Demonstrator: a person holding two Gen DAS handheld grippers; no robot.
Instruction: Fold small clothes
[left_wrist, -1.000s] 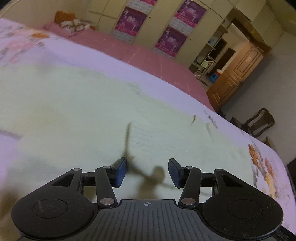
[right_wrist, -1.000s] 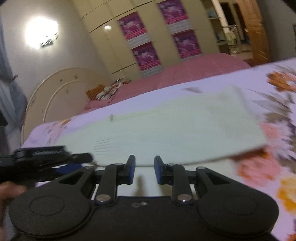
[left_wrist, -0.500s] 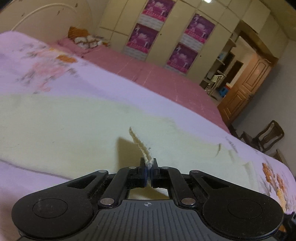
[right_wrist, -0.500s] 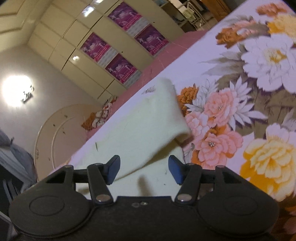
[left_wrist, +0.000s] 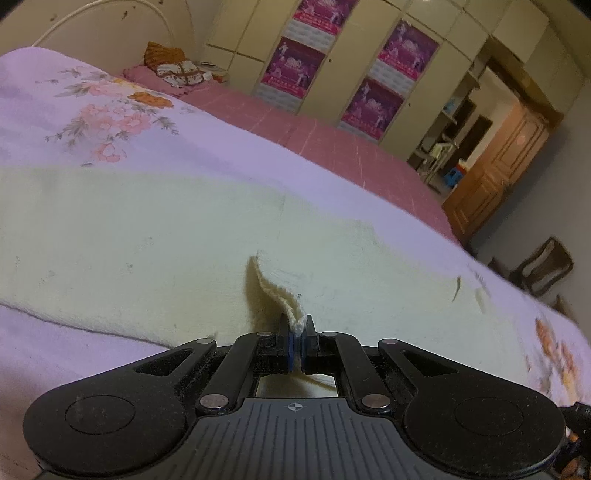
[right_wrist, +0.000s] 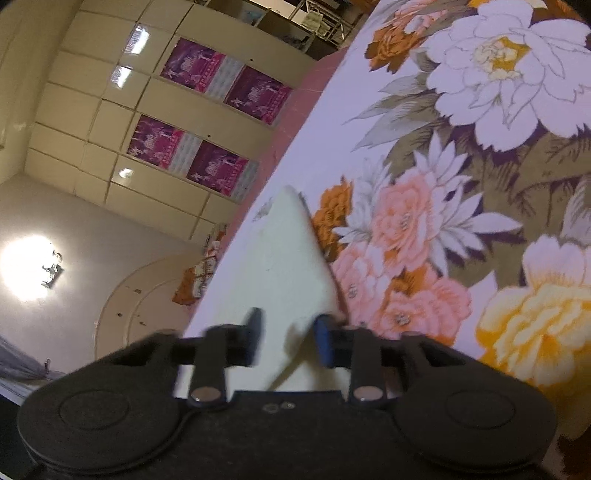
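**Both grippers at the edges of a pale garment on the bed**

The left gripper (left_wrist: 297, 341) has its jaws closed on a pinch of the cream knit garment (left_wrist: 147, 236). A narrow fold of its hem rises from between the blue pads (left_wrist: 291, 349) and curls up and away ahead of the jaws, while the rest of the cloth lies flat on the bed (left_wrist: 55, 118), spreading wide to the left of the jaws and ahead of them. Beyond the garment, past the far edge of the floral bedspread, a pink mattress (left_wrist: 332, 147) stretches toward a wall of cream cupboards (left_wrist: 236, 40) hung with magenta posters (left_wrist: 373, 107). A wooden door (left_wrist: 495, 173) stands far ahead to the right of the jaws, and a dark chair (left_wrist: 543, 266) sits nearer on that side.

The right gripper (right_wrist: 288, 341) is rolled over, so the room appears tilted in its view. Its jaws look parted and motion-blurred; they are closing, with a corner of the same garment (right_wrist: 280, 258) lying between them. The cloth's pointed end reaches ahead of the jaws, and its edge runs just beside the right-hand pad (right_wrist: 325, 343). I cannot tell whether the pads press on it yet. Large printed flowers (right_wrist: 406, 221) cover the bedspread to the right of the jaws. A wall lamp (right_wrist: 33, 267) glows far to their left.
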